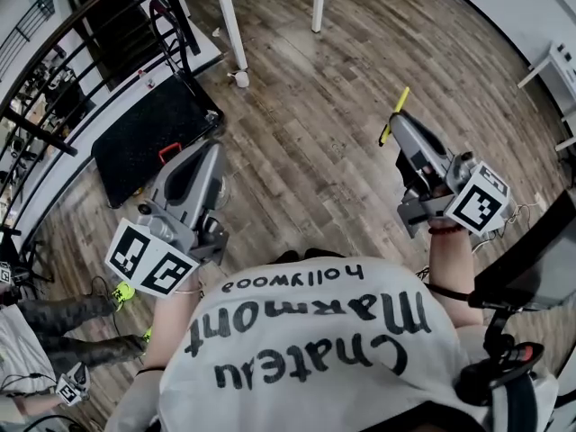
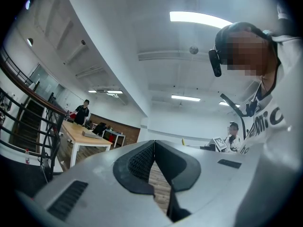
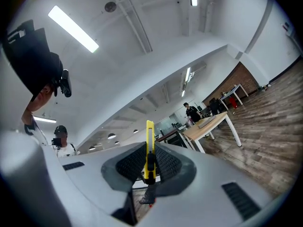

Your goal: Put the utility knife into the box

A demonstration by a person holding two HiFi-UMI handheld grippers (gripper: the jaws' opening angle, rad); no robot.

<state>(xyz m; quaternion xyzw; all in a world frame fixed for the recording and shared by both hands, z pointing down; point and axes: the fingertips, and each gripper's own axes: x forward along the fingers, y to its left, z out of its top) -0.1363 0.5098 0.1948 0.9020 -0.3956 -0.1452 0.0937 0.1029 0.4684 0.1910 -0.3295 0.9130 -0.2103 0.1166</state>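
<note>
Utility knife point(image 3: 149, 132): I judge light, stiff, slick; my right tongs point(image 3: 150, 151) clamped on its body, end pointing 12 o'clock; left tongs point(image 2: 154, 144) together, empty

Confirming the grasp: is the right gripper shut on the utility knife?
Shut on it: the yellow utility knife sits clamped between the right gripper's jaws, sticking out past them.

Head view: white T-shirt point(image 1: 306, 340) with black printed lettering at 6 o'clock. The grey moulded left gripper point(image 1: 212, 151) at 9 o'clock and the matching right gripper point(image 1: 398, 122) at 3 o'clock each carry a white cube with black square markers point(image 1: 148, 259). Black ribbed pads point(image 2: 139, 162) line the jaws.
</note>
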